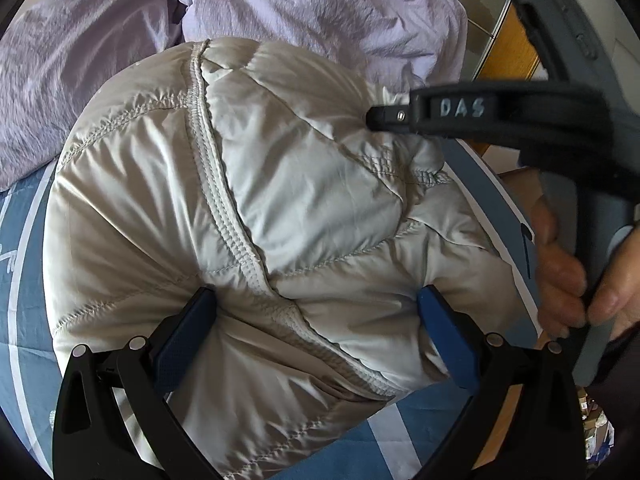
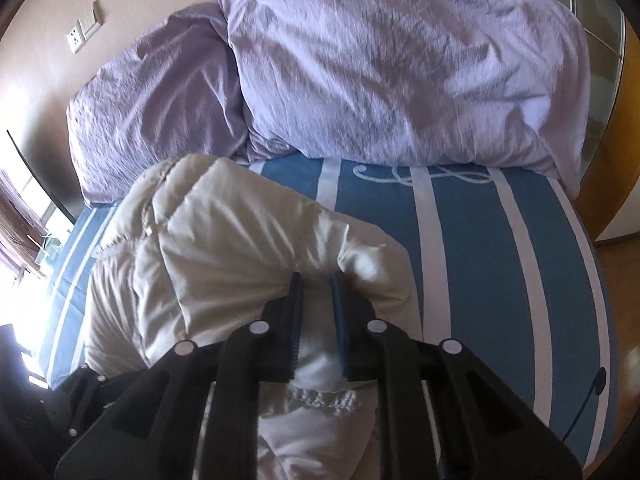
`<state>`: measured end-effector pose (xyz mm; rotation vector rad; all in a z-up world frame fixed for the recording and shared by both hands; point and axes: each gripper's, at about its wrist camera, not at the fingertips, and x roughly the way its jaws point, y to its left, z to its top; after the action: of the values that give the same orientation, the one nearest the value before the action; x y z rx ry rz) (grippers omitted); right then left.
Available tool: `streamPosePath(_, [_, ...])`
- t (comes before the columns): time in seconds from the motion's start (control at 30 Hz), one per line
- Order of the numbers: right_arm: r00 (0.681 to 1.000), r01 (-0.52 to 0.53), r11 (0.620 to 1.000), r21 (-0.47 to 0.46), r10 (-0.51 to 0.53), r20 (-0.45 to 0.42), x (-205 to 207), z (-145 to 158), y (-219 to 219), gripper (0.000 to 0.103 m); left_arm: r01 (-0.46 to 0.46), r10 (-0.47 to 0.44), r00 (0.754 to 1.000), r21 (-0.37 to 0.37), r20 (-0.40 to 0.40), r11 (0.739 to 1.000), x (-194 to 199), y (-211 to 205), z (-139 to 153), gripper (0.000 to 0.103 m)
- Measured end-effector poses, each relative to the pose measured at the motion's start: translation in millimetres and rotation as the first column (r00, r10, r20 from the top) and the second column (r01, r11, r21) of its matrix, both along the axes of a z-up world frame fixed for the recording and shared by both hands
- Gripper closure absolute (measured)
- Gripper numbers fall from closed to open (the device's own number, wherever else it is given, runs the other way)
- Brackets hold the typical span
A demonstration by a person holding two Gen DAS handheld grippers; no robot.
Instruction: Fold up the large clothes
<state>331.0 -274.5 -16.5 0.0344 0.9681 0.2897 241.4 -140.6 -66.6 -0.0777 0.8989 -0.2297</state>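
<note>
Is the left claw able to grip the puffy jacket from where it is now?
Probably yes. The left claw is open, its fingers already straddling a bulge of the jacket, with nothing between. The right claw pinches another fold and does not block it.

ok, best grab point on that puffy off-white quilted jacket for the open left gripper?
Probably the near rolled edge of the off-white quilted jacket, beside the ribbed seam, coming in low from the person's side. The left gripper already straddles that bulge with its jaws wide, while the right gripper pinches a narrow fold further along.
</note>
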Motion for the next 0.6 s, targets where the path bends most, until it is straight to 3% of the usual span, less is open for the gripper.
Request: streamPosePath(0.6, [0.998,0.038,0.999,0.002,-0.038,-0.045,-5.8,-50.9,-19.0,0.089,0.037,-0.037,0.998,-0.011,0.05,0.999,-16.4,4.0,8.6,0.005])
